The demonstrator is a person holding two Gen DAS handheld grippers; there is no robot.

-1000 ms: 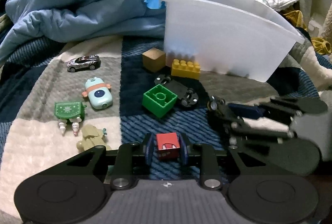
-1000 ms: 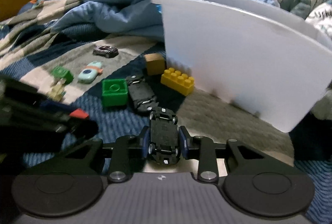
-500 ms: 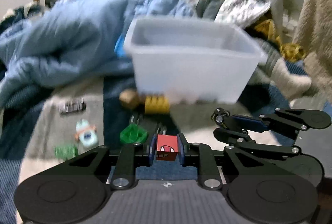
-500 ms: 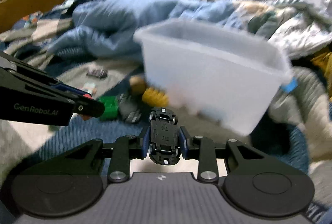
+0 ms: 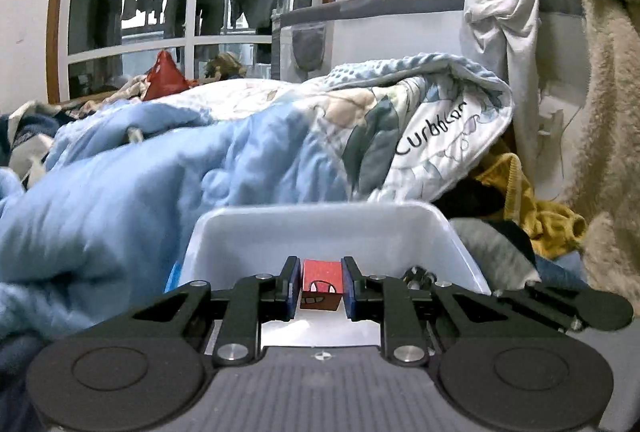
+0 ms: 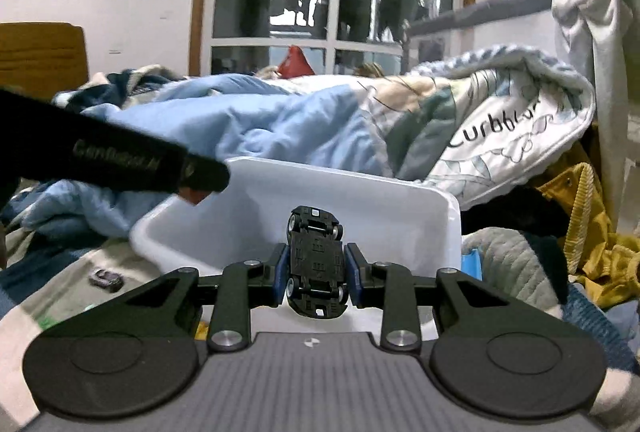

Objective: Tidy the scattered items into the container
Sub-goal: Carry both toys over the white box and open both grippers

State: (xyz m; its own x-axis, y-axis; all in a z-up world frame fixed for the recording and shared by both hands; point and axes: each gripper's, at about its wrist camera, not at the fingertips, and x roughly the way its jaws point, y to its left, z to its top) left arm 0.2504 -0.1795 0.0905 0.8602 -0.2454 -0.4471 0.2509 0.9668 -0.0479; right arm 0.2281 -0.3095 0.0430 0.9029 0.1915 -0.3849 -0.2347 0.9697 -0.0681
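We had lifted both loads off the blanket since a second before. Our left gripper (image 5: 321, 287) clamped the red block (image 5: 321, 289) and our right gripper (image 6: 316, 269) clamped the black toy car (image 6: 316, 261), each now framed low-centre against the white container (image 5: 320, 236), seemingly ready to drop.
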